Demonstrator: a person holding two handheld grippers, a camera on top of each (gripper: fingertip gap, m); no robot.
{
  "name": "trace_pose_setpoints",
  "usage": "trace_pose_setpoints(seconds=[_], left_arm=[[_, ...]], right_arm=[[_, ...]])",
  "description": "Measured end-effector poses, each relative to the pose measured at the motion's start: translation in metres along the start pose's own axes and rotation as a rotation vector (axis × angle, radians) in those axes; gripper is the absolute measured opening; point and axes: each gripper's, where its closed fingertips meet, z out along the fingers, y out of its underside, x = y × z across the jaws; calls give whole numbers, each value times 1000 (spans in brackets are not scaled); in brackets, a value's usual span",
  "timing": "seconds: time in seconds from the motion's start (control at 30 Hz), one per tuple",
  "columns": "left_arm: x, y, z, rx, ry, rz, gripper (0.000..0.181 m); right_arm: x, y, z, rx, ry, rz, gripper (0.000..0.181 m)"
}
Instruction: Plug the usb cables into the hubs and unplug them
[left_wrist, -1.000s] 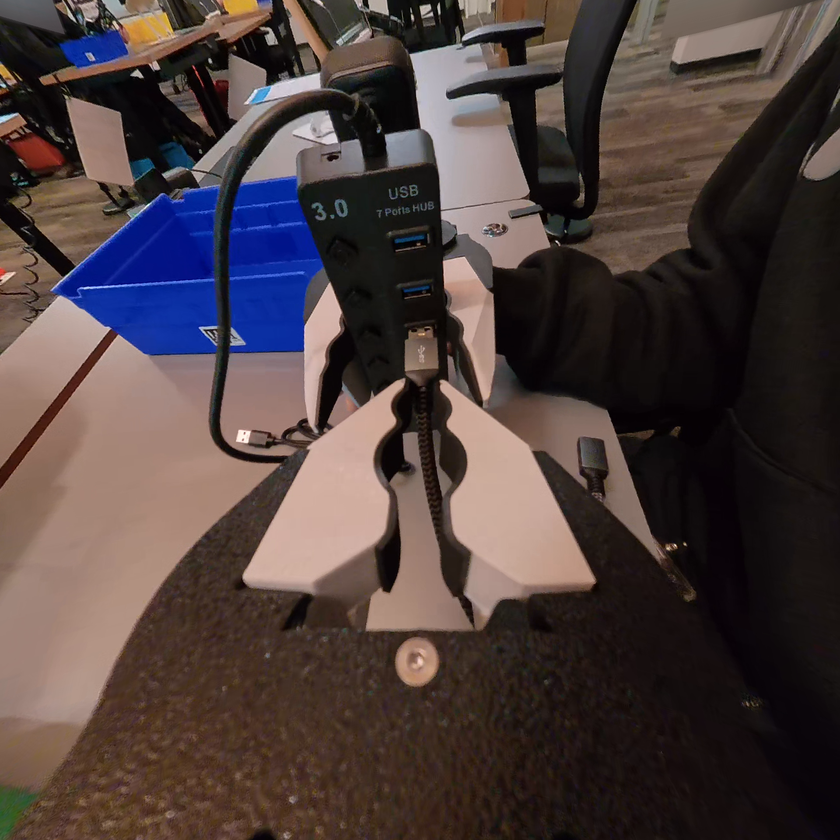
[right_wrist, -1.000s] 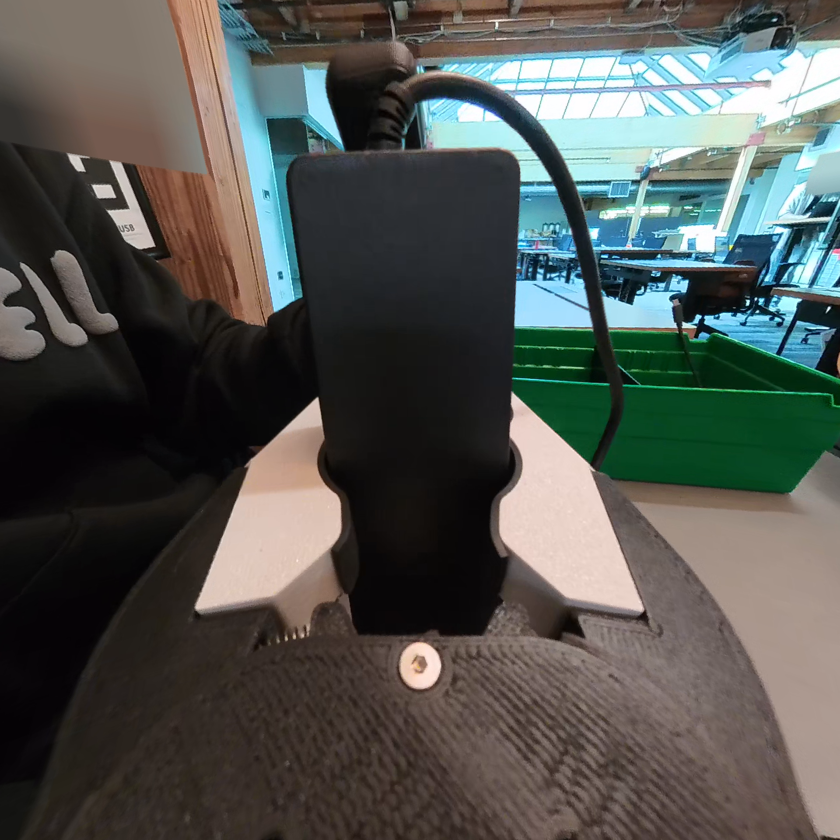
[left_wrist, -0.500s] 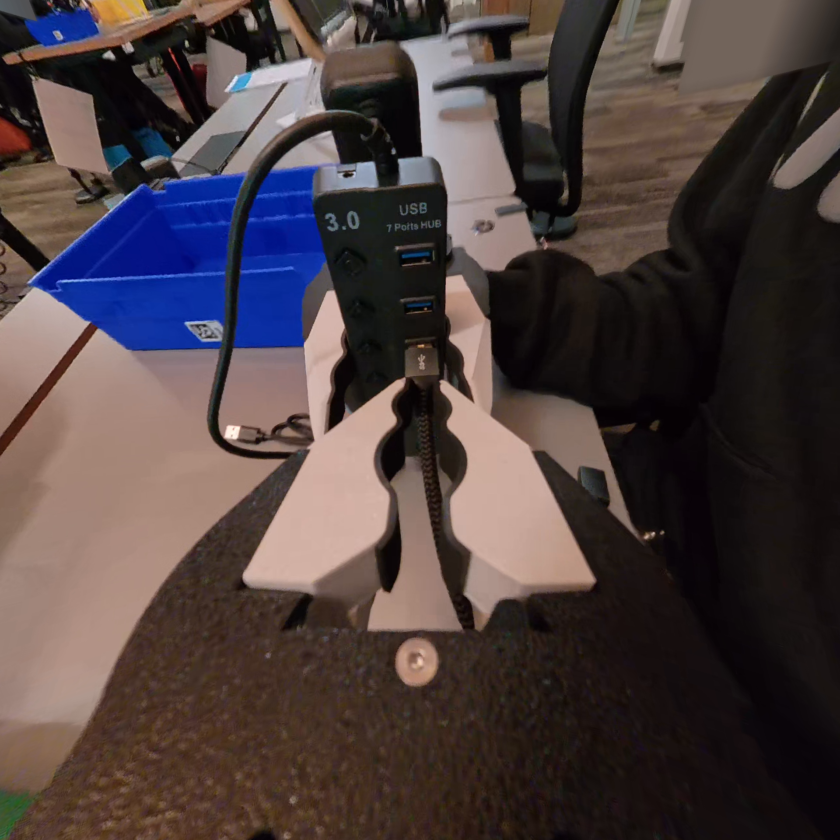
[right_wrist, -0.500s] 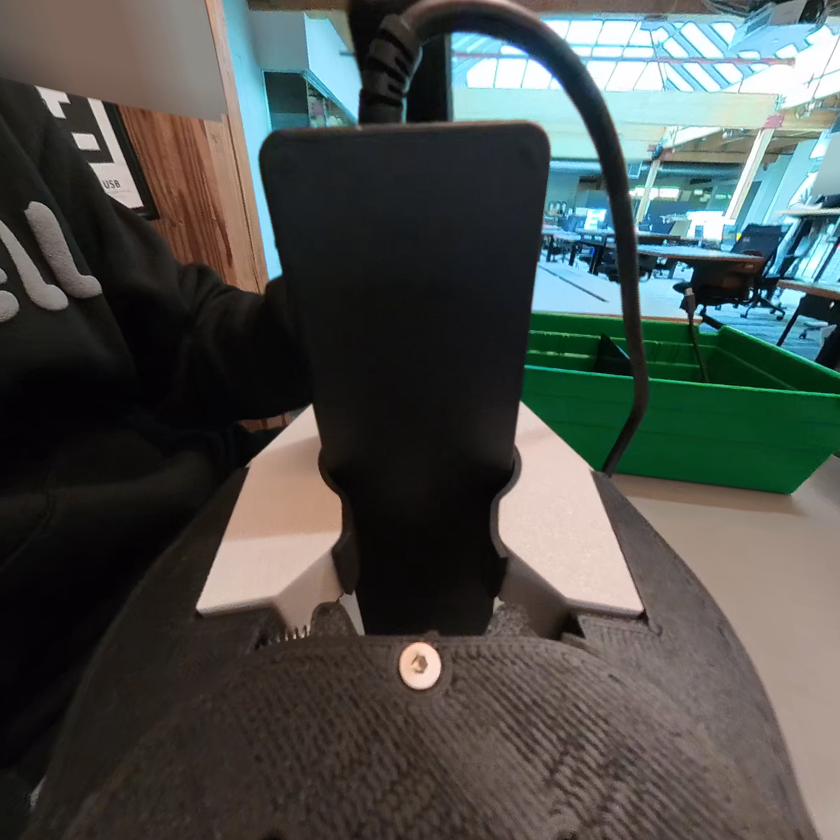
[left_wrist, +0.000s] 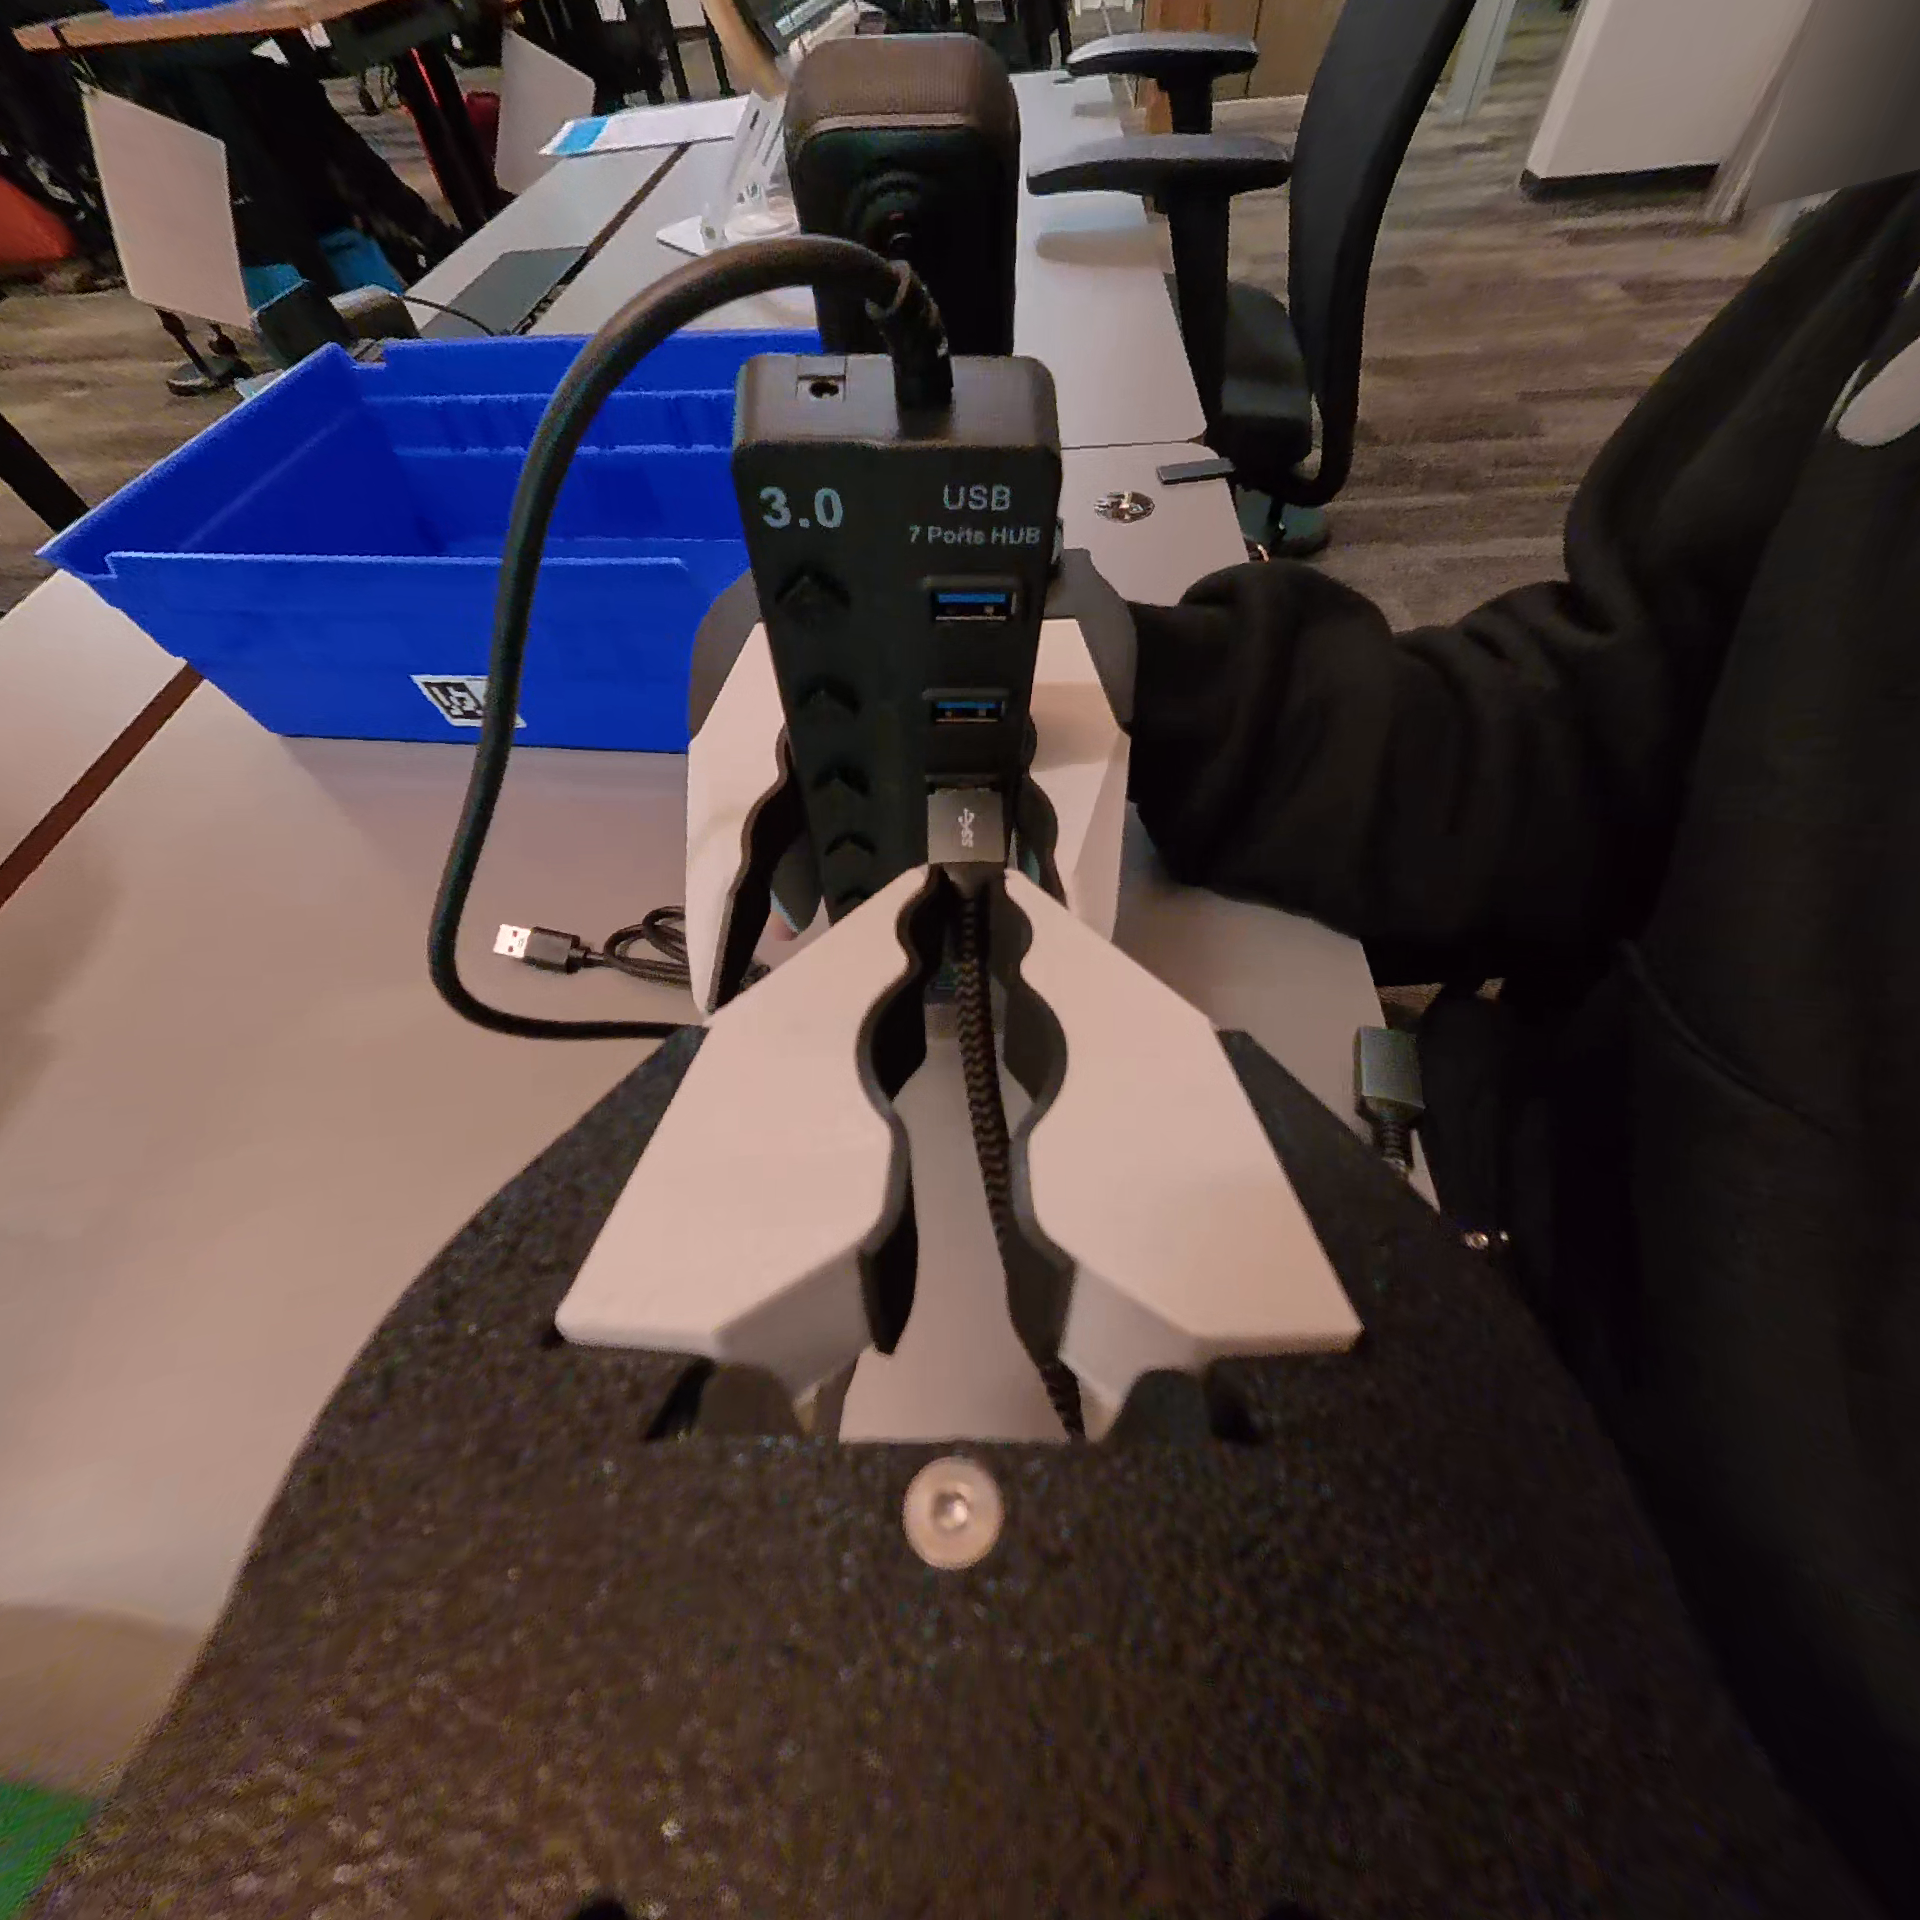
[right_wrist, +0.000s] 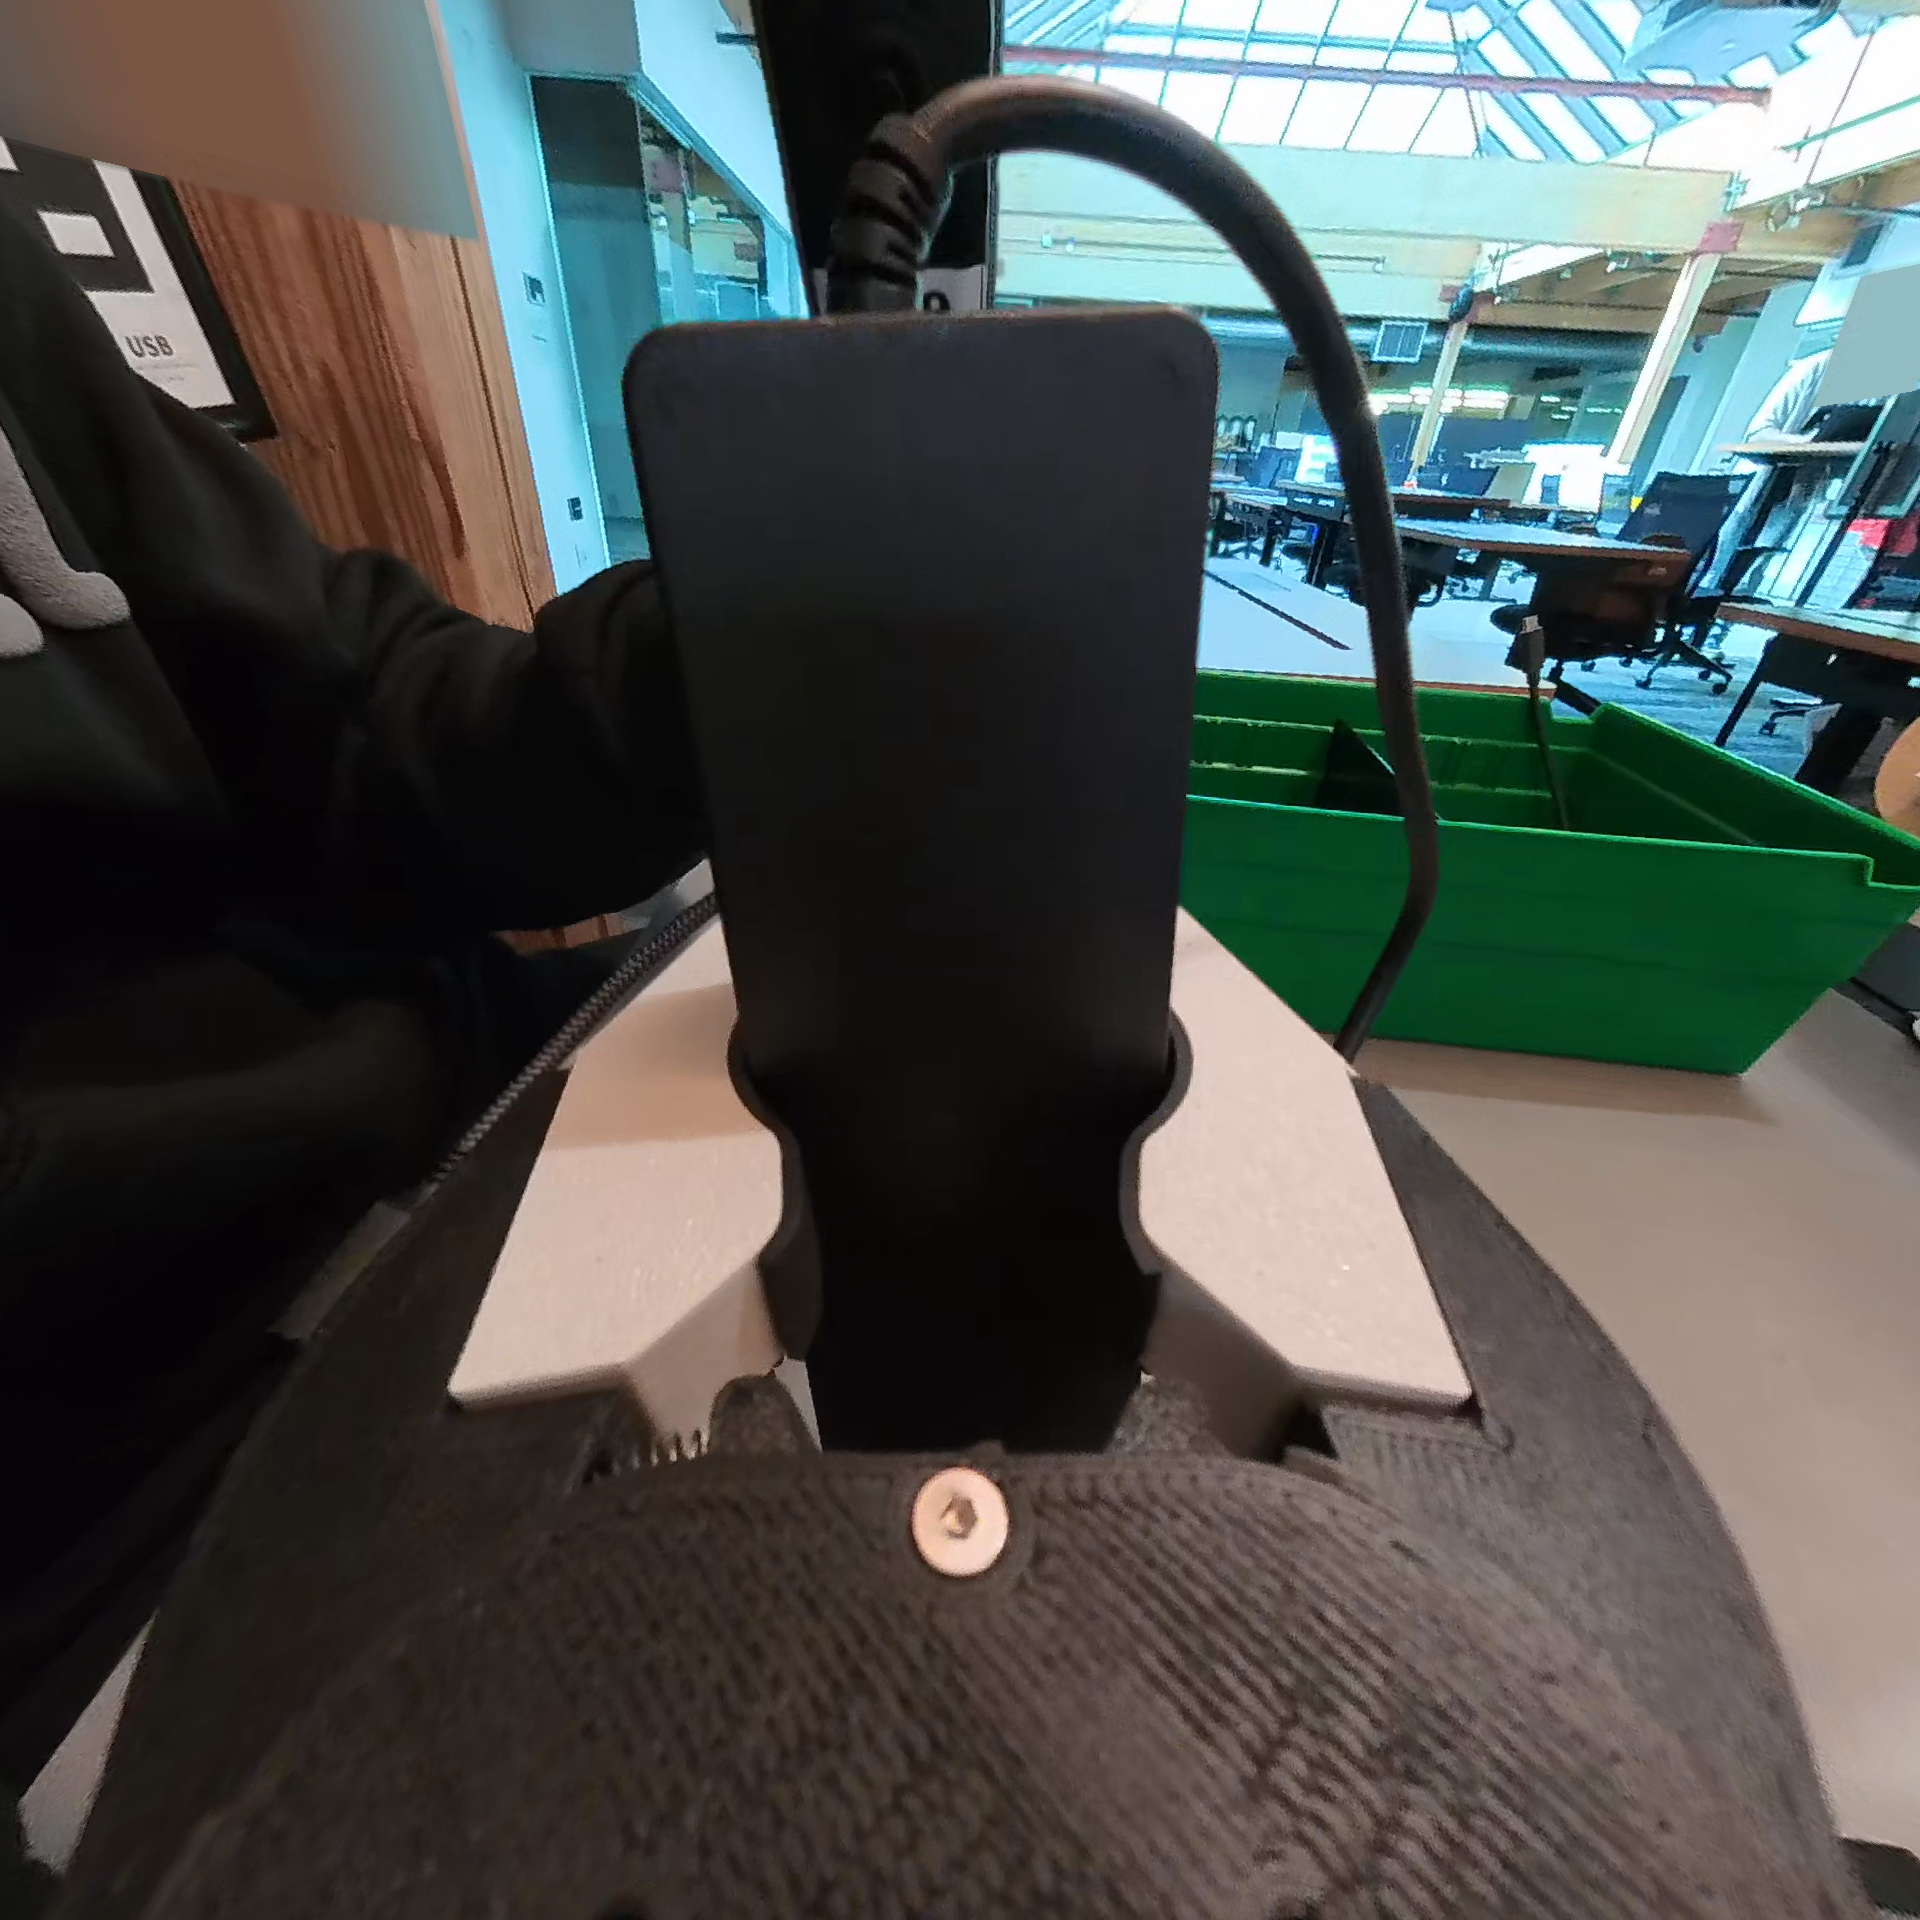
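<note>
A black USB hub (left_wrist: 894, 582) stands upright, gripped at its lower end by my right gripper (left_wrist: 904, 769), which shows farther off in the left wrist view. My left gripper (left_wrist: 966, 883) is shut on a braided USB cable (left_wrist: 982, 1101) just behind its grey plug (left_wrist: 966, 831). The plug sits in the hub's third port. The two blue ports above it are empty. In the right wrist view my right gripper (right_wrist: 951, 1039) is shut on the hub's plain back (right_wrist: 925, 727). The hub's own black cord (right_wrist: 1351, 499) arcs over to the right.
A blue bin (left_wrist: 395, 582) stands at the back left of the grey table (left_wrist: 260, 1039). A loose USB plug (left_wrist: 535, 945) lies in front of it. Another connector (left_wrist: 1387, 1070) lies by the right edge. A green bin (right_wrist: 1558, 894) stands right of the hub. The person's black sleeve (left_wrist: 1403, 748) is close by.
The plug's metal tip showed outside the third port a second ago; now the plug body sits against the port. Both grippers shifted slightly with the hub.
</note>
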Motion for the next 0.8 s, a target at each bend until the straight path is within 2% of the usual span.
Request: trace_pose_setpoints(seconds=[0.17, 0.27, 0.37, 0.43, 0.5, 0.6, 0.67, 0.73, 0.8], left_arm=[[1, -1, 2, 5, -24, 22, 5], [-4, -17, -3, 44, -87, 48, 9], [-19, -41, -19, 118, -220, 58, 27], [-20, -54, -25, 152, -236, 36, 40], [-17, -59, -18, 146, -209, -14, 58], [-19, -60, -1, 109, -213, -24, 70], [-19, -61, 9, 84, -208, -24, 67], [-18, -65, 14, 85, -195, 14, 53], [-19, -64, 14, 56, -187, 24, 53]], right_arm=[[2, -5, -4, 28, 22, -34, 65], [11, -20, -9, 105, 74, -32, 64], [18, -14, -10, 68, 118, -44, 64], [18, -12, -7, 62, 113, -38, 64], [15, -10, -1, 45, 94, -42, 64], [10, -3, 9, 5, 66, -40, 64], [6, -3, 14, 5, 47, -30, 64], [7, -5, 15, 24, 41, 1, 64], [10, -3, 15, 17, 54, 10, 65]])
